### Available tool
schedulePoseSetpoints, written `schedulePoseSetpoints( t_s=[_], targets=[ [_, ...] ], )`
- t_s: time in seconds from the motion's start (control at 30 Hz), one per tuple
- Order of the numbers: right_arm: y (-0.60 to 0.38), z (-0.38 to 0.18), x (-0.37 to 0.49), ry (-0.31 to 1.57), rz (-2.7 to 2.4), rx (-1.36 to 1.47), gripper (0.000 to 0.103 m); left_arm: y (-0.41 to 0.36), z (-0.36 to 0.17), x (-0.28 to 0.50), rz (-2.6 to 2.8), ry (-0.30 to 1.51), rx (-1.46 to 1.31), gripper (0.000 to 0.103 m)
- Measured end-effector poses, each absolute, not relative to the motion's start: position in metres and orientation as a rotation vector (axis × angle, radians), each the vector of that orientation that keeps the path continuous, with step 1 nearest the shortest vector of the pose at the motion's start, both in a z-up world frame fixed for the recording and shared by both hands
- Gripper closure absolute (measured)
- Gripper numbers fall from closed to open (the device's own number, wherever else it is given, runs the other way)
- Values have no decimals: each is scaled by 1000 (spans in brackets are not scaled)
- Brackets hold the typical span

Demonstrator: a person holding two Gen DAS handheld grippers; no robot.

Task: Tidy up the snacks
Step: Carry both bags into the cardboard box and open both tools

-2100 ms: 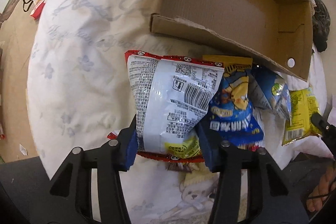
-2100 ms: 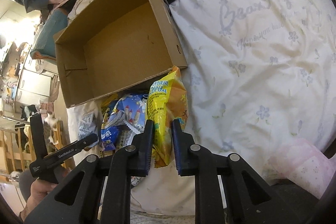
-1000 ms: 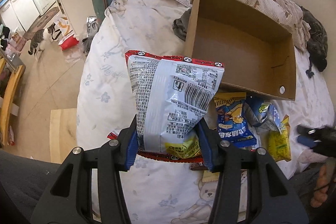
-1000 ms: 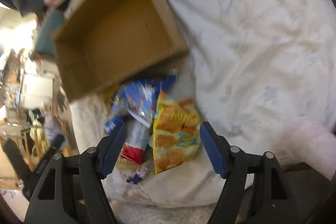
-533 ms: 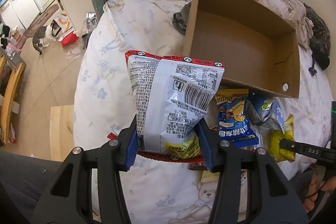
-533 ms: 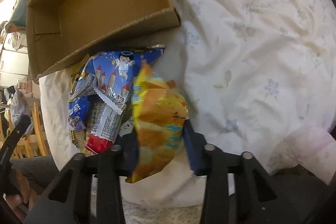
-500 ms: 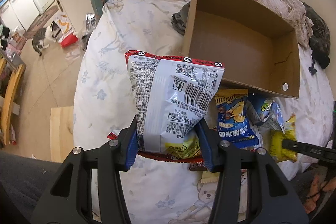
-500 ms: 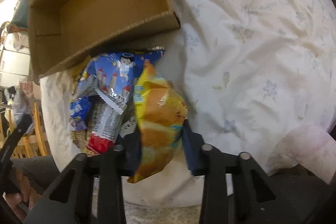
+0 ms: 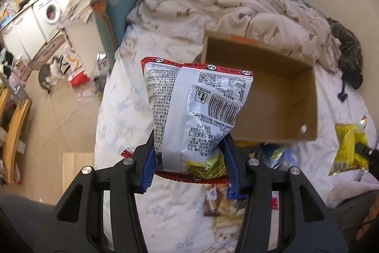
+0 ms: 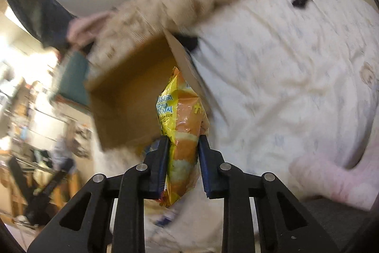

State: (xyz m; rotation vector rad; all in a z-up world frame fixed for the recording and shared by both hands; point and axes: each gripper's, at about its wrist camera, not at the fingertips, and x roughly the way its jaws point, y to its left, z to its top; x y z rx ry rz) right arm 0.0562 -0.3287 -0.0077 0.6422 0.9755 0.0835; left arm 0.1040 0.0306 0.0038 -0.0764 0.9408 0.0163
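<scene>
My left gripper (image 9: 189,158) is shut on a white snack bag (image 9: 191,108) with red edges and a barcode, held upright above the bed in front of the open cardboard box (image 9: 279,96). In the right wrist view my right gripper (image 10: 183,153) has its jaws closing on a yellow and orange snack bag (image 10: 182,115), pads pressing its sides; it hangs lifted before the box (image 10: 132,96). The same yellow bag (image 9: 348,146) shows at the right edge of the left wrist view. Several loose snack packets (image 9: 272,153) lie below the box's near wall.
The box rests on a white floral bedsheet (image 9: 123,110) with a crumpled beige blanket (image 9: 236,8) behind it. A cat (image 9: 348,39) lies at the bed's far right, another cat (image 9: 48,75) on the floor left. A pink plush item (image 10: 331,172) lies at the right.
The right gripper closed on the yellow bag and raised it off the pile toward the box. The left gripper rose with the white bag, so the box looks farther.
</scene>
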Motion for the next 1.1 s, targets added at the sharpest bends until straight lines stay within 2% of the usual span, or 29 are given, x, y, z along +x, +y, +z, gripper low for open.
schedulePoseSetpoints(
  t_s=[0.2, 0.37, 0.83, 1.1],
  targets=[
    [-325, 18, 93, 891, 207, 687, 78, 14, 21, 137, -7, 930, -58, 57],
    [-313, 15, 125, 893, 245, 682, 78, -4, 22, 161, -12, 914, -18, 56],
    [-282, -66, 189, 1032, 309, 715, 78, -26, -37, 201, -28, 980, 34, 56],
    [-271, -81, 199, 1070, 302, 671, 78, -29, -59, 208, -22, 1017, 32, 56]
  ],
)
